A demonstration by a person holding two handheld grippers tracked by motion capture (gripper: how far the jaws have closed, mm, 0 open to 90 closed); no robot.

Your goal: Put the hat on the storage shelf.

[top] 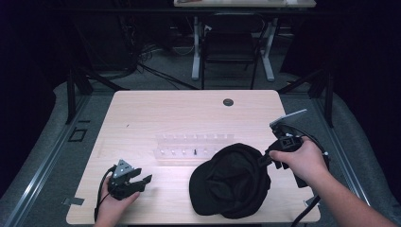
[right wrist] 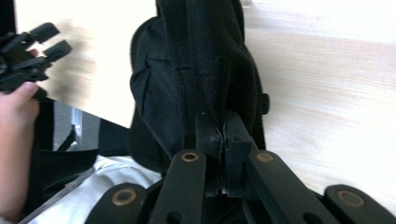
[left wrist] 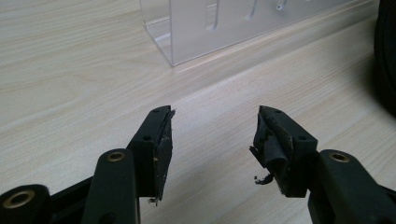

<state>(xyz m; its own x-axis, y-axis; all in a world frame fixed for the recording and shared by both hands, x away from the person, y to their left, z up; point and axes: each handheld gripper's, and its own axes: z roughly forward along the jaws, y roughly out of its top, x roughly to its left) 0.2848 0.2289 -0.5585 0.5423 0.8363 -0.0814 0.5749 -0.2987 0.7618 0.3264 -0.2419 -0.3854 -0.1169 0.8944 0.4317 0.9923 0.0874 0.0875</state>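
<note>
Item one, nearest me: my left hand-held gripper, resting low on the bench at its near left corner. Its jaws stood apart with nothing between them, the worn pads facing bare wood. It took no part in the work at this point.

Item two: black cap, near right of the bench, brim toward me and crown toward the far side. One edge of the crown was raised off the wood; the rest looked to be lying on the bench.

Item three: my right hand-held gripper, held at the cap's right rim. Its jaws were clenched tight on a fold of the black fabric, which bunched up from the pinch in the right gripper view.

Item four, beyond the cap: clear acrylic rack, a two-row holder with small pegs, one dark peg visible in the near row. It lay just behind the cap's far edge; whether they touched I could not tell.

Step in hand, as I judged it: lifting the cap by its rim. The next move called for a firm pinch, a clean raise clear of the rack, and perhaps the left hand-held gripper coming in to steady the brim.
</note>
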